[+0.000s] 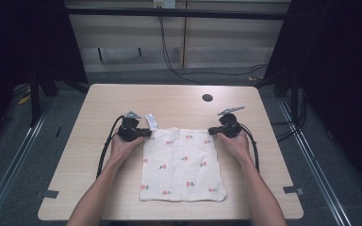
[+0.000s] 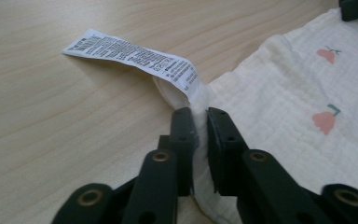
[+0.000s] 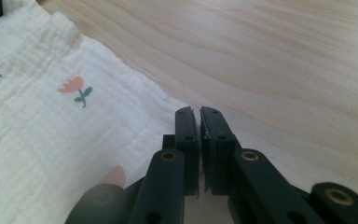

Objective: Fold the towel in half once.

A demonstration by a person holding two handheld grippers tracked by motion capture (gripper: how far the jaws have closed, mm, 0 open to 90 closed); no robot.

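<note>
A white cloth [image 1: 181, 162] printed with small red flowers lies flat on the wooden table [image 1: 169, 96]. A white care label [image 1: 151, 121] sticks out from its far left corner. My left gripper [image 1: 147, 133] is at that corner. In the left gripper view, the left gripper [image 2: 200, 114] is shut on the cloth [image 2: 284, 93] just below the label [image 2: 130, 56]. My right gripper [image 1: 212, 130] is at the far right corner. In the right gripper view, the right gripper [image 3: 198, 112] has its jaws pressed together on the edge of the cloth [image 3: 51, 130].
A dark round hole [image 1: 207, 98] sits in the tabletop behind the cloth. Bare wood lies to the left, right and far side. Both forearms come in from the near edge. Cables trail from each gripper along the arms.
</note>
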